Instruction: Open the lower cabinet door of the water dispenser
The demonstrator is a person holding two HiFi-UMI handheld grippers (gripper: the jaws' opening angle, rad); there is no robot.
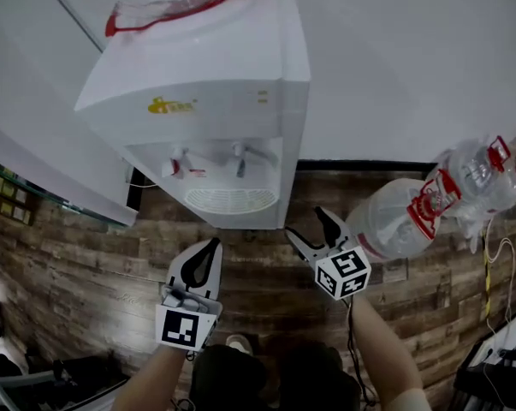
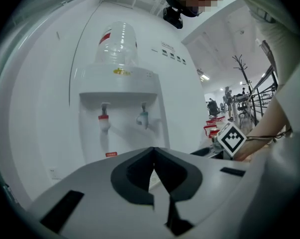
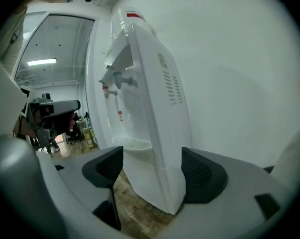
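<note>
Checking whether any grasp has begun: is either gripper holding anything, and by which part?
Nothing is held. The left gripper's jaws are shut on nothing; the right gripper's jaws stand apart, short of the water dispenser.

Head view: high up, looks steeply down. Left gripper view: low, faces water dispenser [image 2: 122,106] front. Right gripper view: low, near its side. All three share it.

The yellow logo [image 1: 170,105] on the water dispenser [image 1: 240,58] is too blurred to read.
</note>
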